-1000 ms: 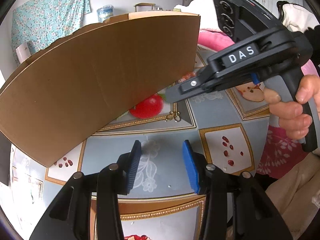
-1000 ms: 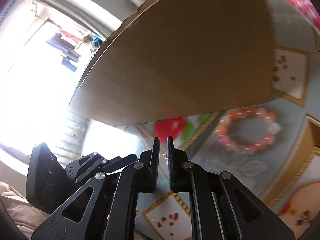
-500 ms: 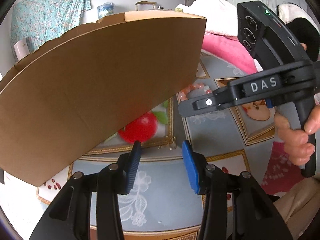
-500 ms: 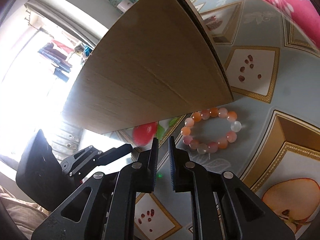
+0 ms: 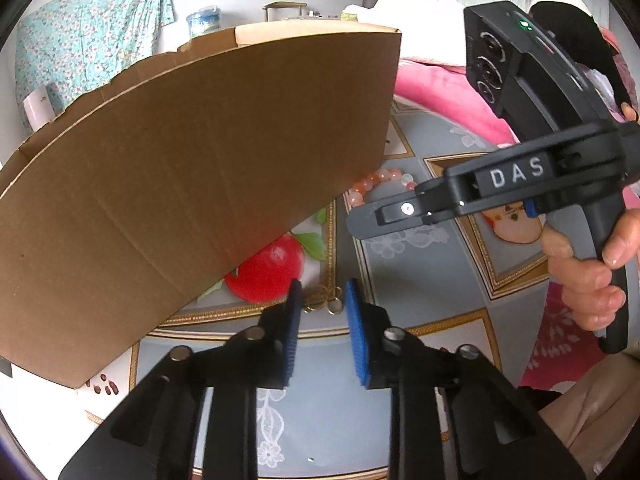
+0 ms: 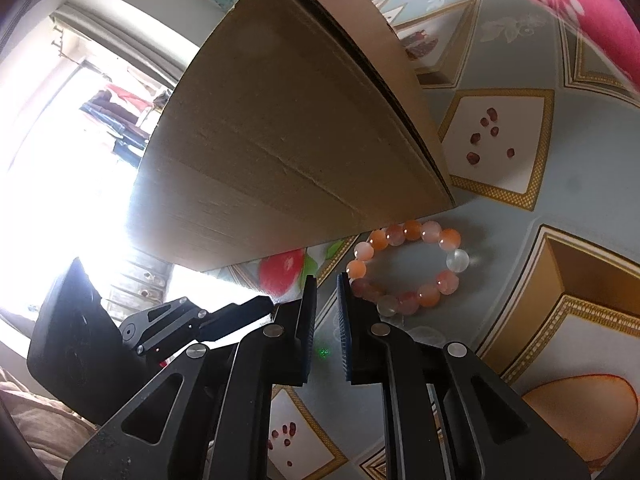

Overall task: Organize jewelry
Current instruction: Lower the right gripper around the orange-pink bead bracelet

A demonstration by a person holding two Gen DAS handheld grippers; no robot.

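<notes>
Left gripper [image 5: 320,300], jaws just narrowing, still apart, straddles small gold earrings [image 5: 324,305]; right gripper [image 6: 326,298], nearly shut and empty, nears bead bracelet [image 6: 404,266]. Next: pinch, lift.

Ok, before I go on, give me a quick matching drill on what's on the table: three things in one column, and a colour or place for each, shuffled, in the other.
Things:
1. cardboard box
2. bead bracelet
3. gold trinket

Descriptions:
a. small, lying on the cloth's gold border next to the red apple print
b. plain brown, the biggest thing in both views
c. pink, orange and whitish, lying flat in a ring near the box's lower corner

Pairs: 1-b, 2-c, 3-a
</notes>
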